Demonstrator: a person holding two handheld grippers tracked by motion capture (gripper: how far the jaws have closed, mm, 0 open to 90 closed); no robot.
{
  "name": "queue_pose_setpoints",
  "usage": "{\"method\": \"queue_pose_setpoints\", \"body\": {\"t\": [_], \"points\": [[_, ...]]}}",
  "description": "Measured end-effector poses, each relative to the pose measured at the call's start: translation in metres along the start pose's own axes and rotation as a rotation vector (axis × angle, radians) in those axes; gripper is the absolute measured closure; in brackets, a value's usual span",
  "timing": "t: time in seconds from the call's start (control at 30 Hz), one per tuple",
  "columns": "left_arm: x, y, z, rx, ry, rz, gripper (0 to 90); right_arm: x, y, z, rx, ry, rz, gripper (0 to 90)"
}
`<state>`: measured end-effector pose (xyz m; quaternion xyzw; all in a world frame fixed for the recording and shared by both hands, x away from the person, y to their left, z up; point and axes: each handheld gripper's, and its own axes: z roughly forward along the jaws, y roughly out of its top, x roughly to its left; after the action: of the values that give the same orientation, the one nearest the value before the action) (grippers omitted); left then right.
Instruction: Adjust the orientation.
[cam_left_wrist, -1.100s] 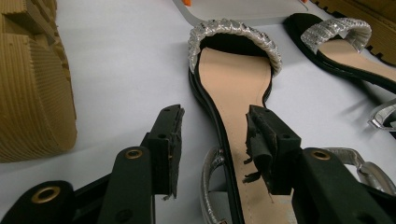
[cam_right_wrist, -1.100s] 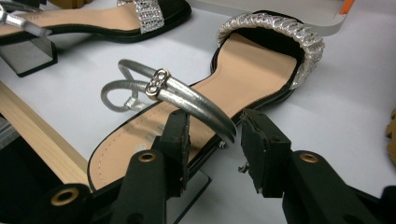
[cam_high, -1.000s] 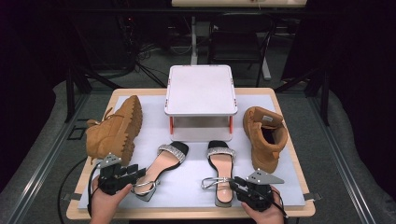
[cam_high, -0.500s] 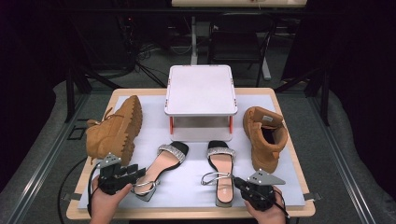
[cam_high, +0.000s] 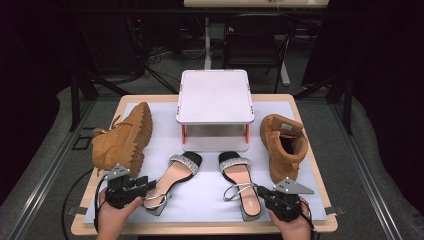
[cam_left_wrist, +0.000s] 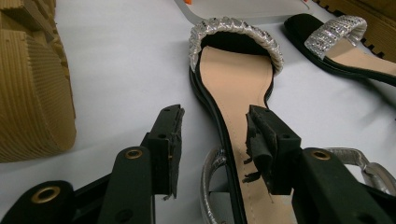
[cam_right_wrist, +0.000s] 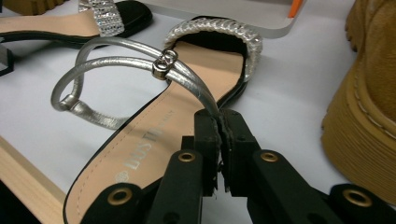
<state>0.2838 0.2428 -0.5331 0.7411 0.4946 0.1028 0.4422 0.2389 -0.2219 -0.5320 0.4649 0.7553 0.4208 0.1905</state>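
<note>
Now the right tool (cam_right_wrist: 219, 122) pinches the silver ankle strap (cam_right_wrist: 187, 77) of the right sandal (cam_high: 241, 186), lower centre. The left tool (cam_left_wrist: 214, 135) is spread around the left sandal (cam_high: 172, 177). Next, I'd judge: close left, lift both.

The white mat (cam_high: 160, 120) lies bare between the left boot (cam_high: 122, 137) and the stand (cam_high: 214, 97), a passage wide enough for a gripper to run from the near edge toward the far side. The stand blocks the middle of the far half; under its top, between the orange legs, a low gap stays free. The right boot (cam_high: 282, 145) stands upright close to the right edge, with a narrow strip of mat between it and the right sandal (cam_high: 240, 182). Between that sandal and the left sandal (cam_high: 172, 180) a bare wedge of mat opens toward the person. The left boot lies on its side, sole facing the middle
</note>
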Motion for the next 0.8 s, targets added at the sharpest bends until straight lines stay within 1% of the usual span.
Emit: {"method": "queue_pose_setpoints", "body": {"t": [0.13, 0.17, 0.3, 0.43, 0.47, 0.57, 0.73, 0.8], "points": [[0.0, 0.0, 0.001, -0.006, 0.002, -0.001, 55.9, -0.004, 0.001, 0.001, -0.008, -0.013, 0.012, 86.4], [0.0, 0.0, 0.0, -0.002, 0.0, 0.0, 55.9, -0.006, 0.002, 0.001, -0.001, -0.017, 0.008, 86.6], [-0.001, 0.0, 0.0, -0.006, 0.002, -0.001, 55.9, -0.007, 0.004, 0.005, -0.006, -0.023, 0.01, 87.3], [-0.001, 0.0, 0.001, -0.005, 0.001, -0.003, 55.9, -0.011, 0.005, 0.006, -0.005, -0.04, 0.006, 87.5], [0.0, 0.0, 0.0, -0.001, 0.0, -0.003, 55.9, -0.012, 0.005, 0.006, -0.012, -0.039, 0.017, 87.4], [0.0, 0.0, 0.0, -0.003, 0.001, 0.0, 55.9, -0.017, 0.005, 0.006, -0.012, -0.031, 0.034, 87.5], [0.001, 0.0, 0.001, -0.009, 0.003, -0.001, 55.9, -0.018, 0.005, 0.005, -0.009, -0.031, 0.029, 86.7], [0.001, 0.0, 0.001, -0.01, 0.003, -0.001, 55.8, -0.019, 0.004, 0.005, -0.009, -0.018, 0.038, 84.9]]}}
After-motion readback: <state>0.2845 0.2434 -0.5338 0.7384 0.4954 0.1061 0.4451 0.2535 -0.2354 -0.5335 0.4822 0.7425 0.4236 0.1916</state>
